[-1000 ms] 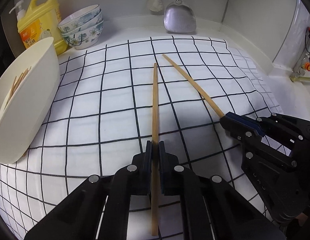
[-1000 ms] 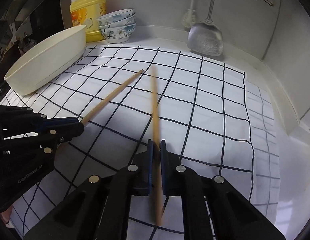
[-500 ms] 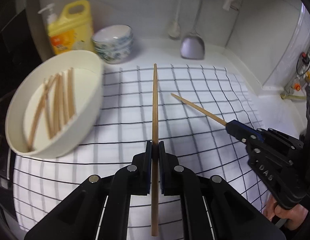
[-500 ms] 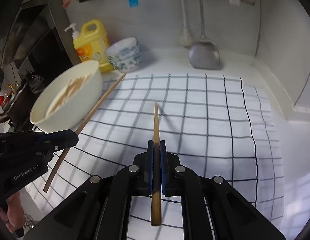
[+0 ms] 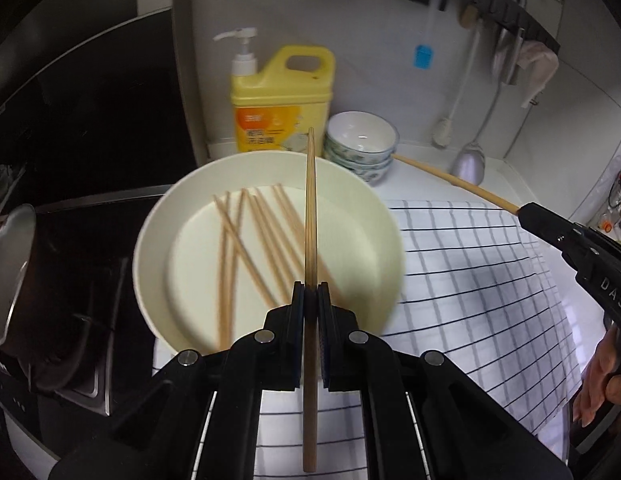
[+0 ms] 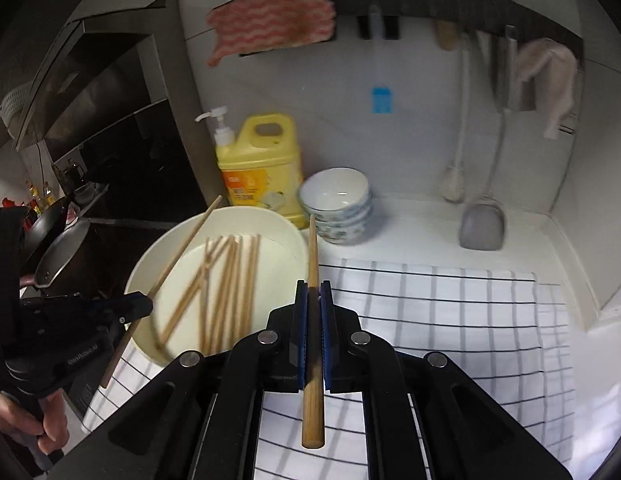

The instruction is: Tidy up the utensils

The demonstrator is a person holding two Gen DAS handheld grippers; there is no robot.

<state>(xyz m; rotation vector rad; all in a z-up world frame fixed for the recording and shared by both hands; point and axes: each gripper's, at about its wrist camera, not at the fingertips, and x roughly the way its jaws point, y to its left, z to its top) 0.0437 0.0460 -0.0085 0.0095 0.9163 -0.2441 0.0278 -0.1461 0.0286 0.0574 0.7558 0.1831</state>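
Both grippers have lifted toward the white basin (image 5: 158, 224). The left gripper (image 5: 309, 300), jaws clenched on a chopstick (image 5: 309, 216), now hangs above it; the right gripper (image 6: 313, 300) grips another chopstick (image 6: 313, 248) just beside its rim.

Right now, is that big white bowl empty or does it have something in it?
Not empty. The white bowl holds several wooden chopsticks lying loose and crossed on its bottom.

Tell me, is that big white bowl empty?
No, the white bowl already holds several wooden chopsticks lying loosely across its bottom.
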